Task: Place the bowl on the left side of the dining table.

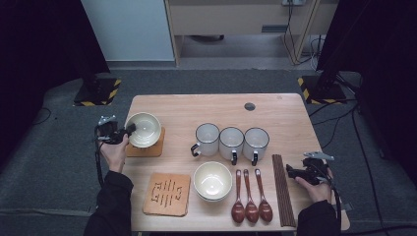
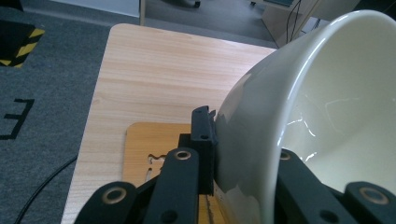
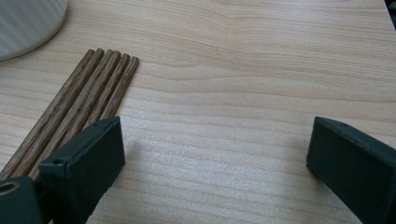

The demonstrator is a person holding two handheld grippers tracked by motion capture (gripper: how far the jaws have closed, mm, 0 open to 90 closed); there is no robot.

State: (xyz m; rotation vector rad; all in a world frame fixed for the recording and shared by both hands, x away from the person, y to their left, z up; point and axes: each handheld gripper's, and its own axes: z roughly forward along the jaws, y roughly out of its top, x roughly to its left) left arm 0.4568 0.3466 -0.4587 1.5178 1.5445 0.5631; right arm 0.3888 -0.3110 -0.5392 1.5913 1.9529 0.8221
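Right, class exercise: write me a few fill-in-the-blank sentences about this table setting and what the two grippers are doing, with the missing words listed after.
1. The left gripper is shut on the rim of a cream ____.
2. That bowl sits over a wooden ____.
3. ____ white mugs stand in a row on the table.
4. The right gripper, open, rests beside the bundle of ____.

Missing words: bowl; coaster; three; chopsticks

High cam looks down on table (image 1: 275, 105); gripper cams sit close, left's coaster (image 2: 154, 140) probably high's too.
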